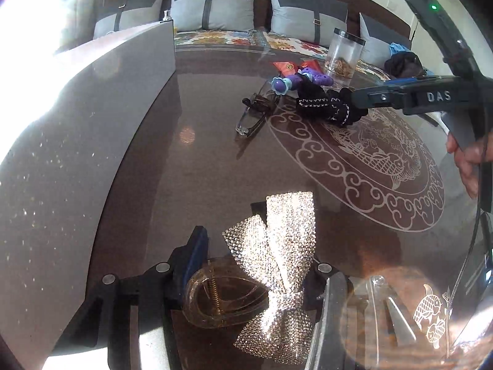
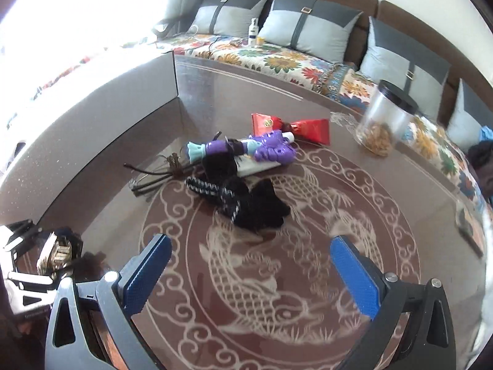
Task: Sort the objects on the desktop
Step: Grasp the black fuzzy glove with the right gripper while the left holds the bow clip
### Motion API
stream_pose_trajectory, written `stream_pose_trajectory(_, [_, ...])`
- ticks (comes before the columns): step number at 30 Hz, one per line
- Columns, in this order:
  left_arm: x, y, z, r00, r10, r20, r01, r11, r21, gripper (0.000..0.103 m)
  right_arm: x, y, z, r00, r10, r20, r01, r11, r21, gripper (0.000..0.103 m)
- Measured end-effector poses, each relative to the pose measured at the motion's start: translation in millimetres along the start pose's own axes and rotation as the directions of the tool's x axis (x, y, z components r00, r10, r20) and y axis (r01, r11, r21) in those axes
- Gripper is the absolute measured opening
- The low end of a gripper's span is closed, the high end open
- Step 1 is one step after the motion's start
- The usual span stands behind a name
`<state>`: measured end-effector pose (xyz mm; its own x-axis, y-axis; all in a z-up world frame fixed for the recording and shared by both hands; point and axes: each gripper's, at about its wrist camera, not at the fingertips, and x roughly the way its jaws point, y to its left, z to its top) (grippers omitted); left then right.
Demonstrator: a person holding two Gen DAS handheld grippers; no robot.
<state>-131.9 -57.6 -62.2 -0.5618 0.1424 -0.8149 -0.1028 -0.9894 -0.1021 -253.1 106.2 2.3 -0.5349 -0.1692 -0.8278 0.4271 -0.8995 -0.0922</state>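
Observation:
My left gripper (image 1: 255, 277) is shut on a hair clip (image 1: 277, 246): a clear amber claw with a sparkling rhinestone bow, held just above the brown patterned table (image 1: 200, 169). The same clip (image 2: 57, 254) shows at the lower left of the right wrist view. My right gripper (image 2: 251, 273) stands open over the dragon pattern, nothing between its blue pads (image 2: 148, 271). Just beyond it lies a black fabric piece with white stitching (image 2: 246, 197). Behind that lie a purple toy (image 2: 268, 149), a white tube (image 2: 258, 168), red packets (image 2: 289, 126) and folded glasses (image 2: 154, 175).
A clear jar with a black lid (image 2: 382, 123) stands at the table's far right. A raised grey ledge (image 1: 92, 123) runs along the left side. A clear glass piece with fish prints (image 1: 425, 314) sits at the near right. A sofa with cushions (image 2: 308, 30) lies behind the table.

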Motion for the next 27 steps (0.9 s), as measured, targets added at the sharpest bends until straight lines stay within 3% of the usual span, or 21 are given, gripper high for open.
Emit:
stream_pose_trajectory(2, [0.6,4.3,2.5,1.000,-0.021,-0.001,0.021,1.000,-0.023,0.049,23.5,8.0,26.9,0.997,0.012,-0.073,-0.016,0.998,-0.053,0.103])
stream_pose_trajectory(4, [1.8,6.5,5.1,0.999,-0.035,-0.006,0.035,0.999,-0.032,0.049,40.4,22.2,40.6,0.996,-0.017,-0.091,0.004,0.990,-0.139,0.103])
stream_pose_trajectory(6, [2.2,8.1,6.4,0.999,-0.045,-0.008,0.045,0.999,-0.031,0.049,58.1,33.7,44.8,0.993,-0.040,-0.112,0.016,0.978,-0.207,0.103])
stream_pose_trajectory(9, [3.3,9.1,8.6,0.999,-0.051,-0.011,0.050,0.998,-0.028,0.049,82.5,38.2,40.4,0.980,-0.015,-0.196,-0.031,0.973,-0.229,0.101])
stream_pose_trajectory(10, [3.8,9.2,9.4,0.999,-0.050,-0.012,0.050,0.998,-0.029,0.049,86.5,37.2,37.7,0.975,0.009,-0.221,-0.058,0.975,-0.216,0.089])
stream_pose_trajectory(11, [4.3,8.9,10.4,0.999,-0.049,-0.012,0.048,0.998,-0.031,0.049,87.1,35.5,34.2,0.971,0.042,-0.237,-0.089,0.977,-0.192,0.067])
stream_pose_trajectory(13, [5.2,7.8,12.1,0.999,-0.046,-0.012,0.045,0.998,-0.036,0.049,76.4,30.6,27.5,0.969,0.106,-0.224,-0.136,0.983,-0.123,0.040])
stream_pose_trajectory(17, [3.5,6.7,9.8,0.999,-0.050,-0.010,0.049,0.998,-0.045,0.049,43.7,36.4,-7.5,0.969,0.133,-0.210,-0.143,0.989,-0.034,0.040])
stream_pose_trajectory(21, [0.4,1.7,3.9,0.999,-0.039,-0.002,0.039,0.999,-0.021,0.049,0.5,40.3,-72.6,0.969,0.147,-0.198,-0.126,0.986,0.113,0.044])
stream_pose_trajectory(25, [-2.1,-3.5,-2.8,1.000,-0.021,0.017,0.021,1.000,0.017,0.049,-31.1,46.8,-123.2,0.986,0.098,-0.132,-0.078,0.986,0.149,0.076])
stream_pose_trajectory(27, [-3.7,-6.4,-5.8,1.000,-0.017,0.023,0.016,0.999,0.032,0.049,-37.5,47.0,-130.2,0.993,0.055,-0.108,-0.041,0.990,0.135,0.079])
